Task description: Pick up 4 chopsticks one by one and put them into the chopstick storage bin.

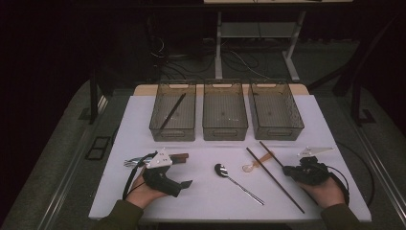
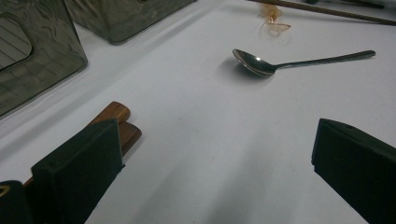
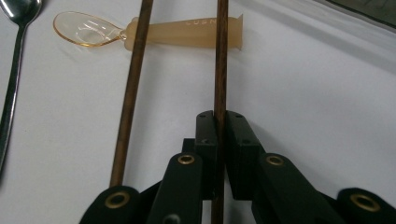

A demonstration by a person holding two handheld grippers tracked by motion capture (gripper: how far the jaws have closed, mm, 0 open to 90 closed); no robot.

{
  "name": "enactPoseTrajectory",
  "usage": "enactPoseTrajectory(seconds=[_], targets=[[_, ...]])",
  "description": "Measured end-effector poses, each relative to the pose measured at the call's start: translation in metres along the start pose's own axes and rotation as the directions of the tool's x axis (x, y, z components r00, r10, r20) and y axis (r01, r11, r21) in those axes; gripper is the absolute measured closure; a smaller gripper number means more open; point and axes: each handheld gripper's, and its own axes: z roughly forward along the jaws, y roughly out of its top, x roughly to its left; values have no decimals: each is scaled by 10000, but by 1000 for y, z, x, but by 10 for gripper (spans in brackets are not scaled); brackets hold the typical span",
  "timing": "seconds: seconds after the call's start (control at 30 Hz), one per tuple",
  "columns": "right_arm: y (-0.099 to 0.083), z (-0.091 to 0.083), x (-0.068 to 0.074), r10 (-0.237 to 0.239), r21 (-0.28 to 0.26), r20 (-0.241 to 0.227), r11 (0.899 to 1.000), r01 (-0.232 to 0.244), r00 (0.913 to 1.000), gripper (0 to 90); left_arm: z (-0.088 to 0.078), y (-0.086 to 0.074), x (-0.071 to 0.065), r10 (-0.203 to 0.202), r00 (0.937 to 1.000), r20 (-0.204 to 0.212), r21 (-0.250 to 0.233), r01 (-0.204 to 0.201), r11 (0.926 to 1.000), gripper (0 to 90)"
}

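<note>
The job looks like sorting cutlery from the white table (image 1: 335, 191) into three smoky plastic bins, and by my reading it has barely begun: the left bin (image 1: 173, 132) holds one dark chopstick leaning along its length, while the middle bin (image 1: 225, 132) and the right bin (image 1: 277, 130) look empty. Left on the table are a metal spoon (image 1: 222, 170) near the middle, a clear amber plastic spoon (image 1: 253, 165) with two chopsticks lying across its handle, and wooden-handled utensils (image 1: 179, 156) by the left hand, whose metal ends I cannot make out well. The right gripper (image 3: 219, 140) has its jaws pressed together on the shorter chopstick (image 3: 220, 60), pinching the thin wooden rod near one end; the stick seems to rest low over the plastic spoon's handle. The long chopstick (image 3: 133, 84) lies free just beside it. The left gripper (image 2: 210, 158) stands wide open and holds nothing, one jaw just beside the wooden handles, whether touching I cannot tell.
</note>
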Motion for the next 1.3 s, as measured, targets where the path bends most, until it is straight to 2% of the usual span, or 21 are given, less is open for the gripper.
enactPoseTrajectory(seconds=[0.2, 0.67, 1.03, 1.3], targets=[[0, -1, 0, -16, 26, -25, 10000, 16, 10000, 847, 0, 0, 0, 21, 10000, 3, 7, -21, 10000, 7], [1, -6, 2, -521, -101, -175, 9986, 519, 9985, 850, 0, 0, 0, 52, 10000, 43, 19, -52, 10000, 7], [13, -12, 6, -892, -752, -912, 9938, 825, 9918, 850, 1, -1, 0, 89, 9999, 112, 67, -89, 9999, 7], [22, -14, 5, -824, -1147, -1273, 9911, 678, 9884, 849, 1, -1, 0, 118, 9998, 157, 52, -119, 9999, 6]])
